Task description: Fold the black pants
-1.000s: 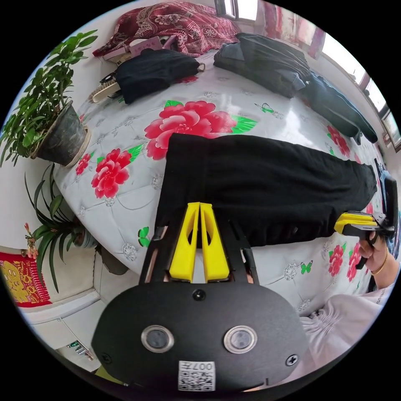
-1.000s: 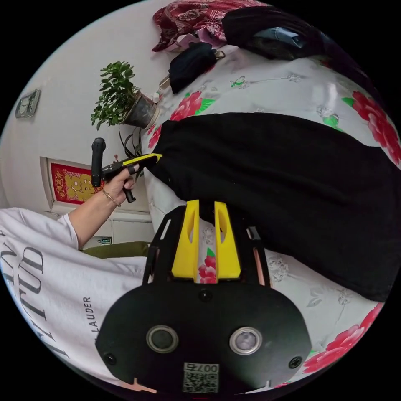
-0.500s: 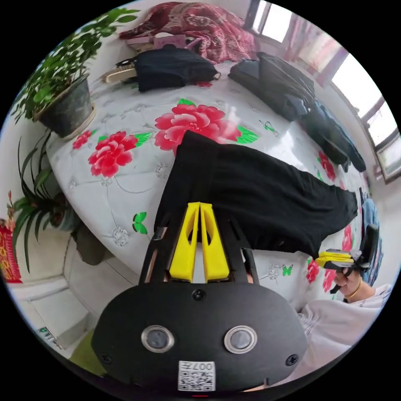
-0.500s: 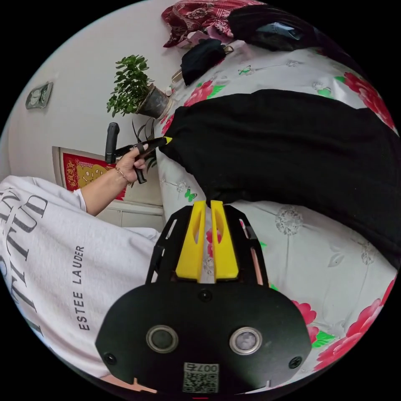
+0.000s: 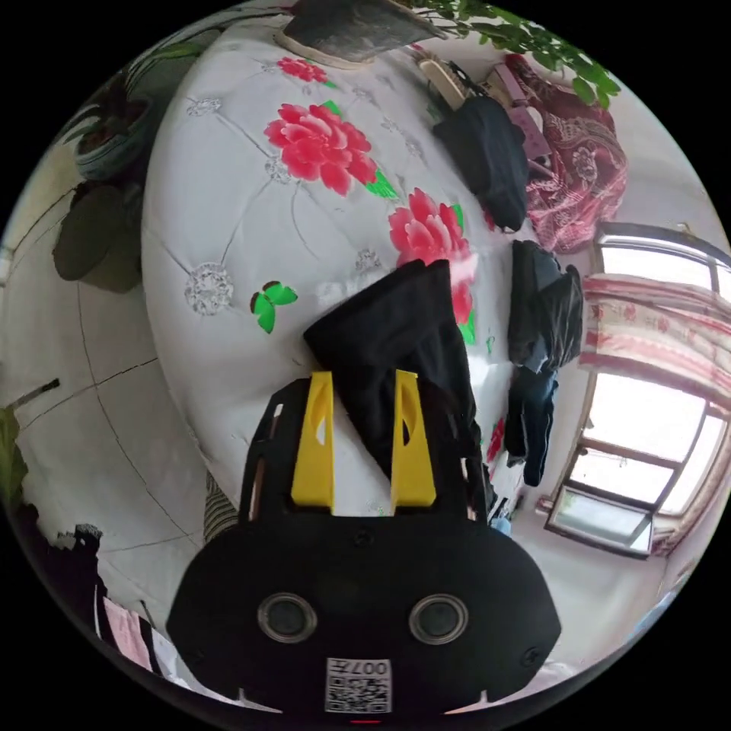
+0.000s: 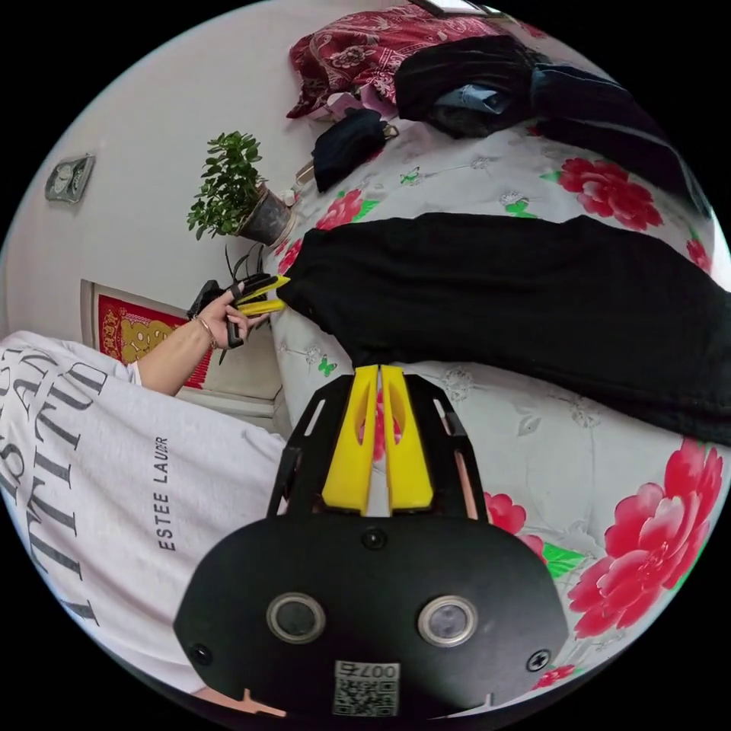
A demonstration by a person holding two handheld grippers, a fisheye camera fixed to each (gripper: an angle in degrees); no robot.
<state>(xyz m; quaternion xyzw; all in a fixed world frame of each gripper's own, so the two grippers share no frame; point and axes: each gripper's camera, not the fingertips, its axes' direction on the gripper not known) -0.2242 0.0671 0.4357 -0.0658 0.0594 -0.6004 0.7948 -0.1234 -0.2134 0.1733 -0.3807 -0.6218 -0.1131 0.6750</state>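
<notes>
My left tool (image 5: 364, 381) spread, right tool (image 6: 371, 371) pinching black pants (image 6: 518, 297) hem (thin bite); pants may slip onto the bed (image 6: 533, 449).

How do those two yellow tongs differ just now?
The left tongs stand open, jaws wide apart; the right tongs are pinched shut. The black pants lie loose between the left tongs' jaws, while the right tongs grip the pants' edge. Both are yellow, on black mounts.
</notes>
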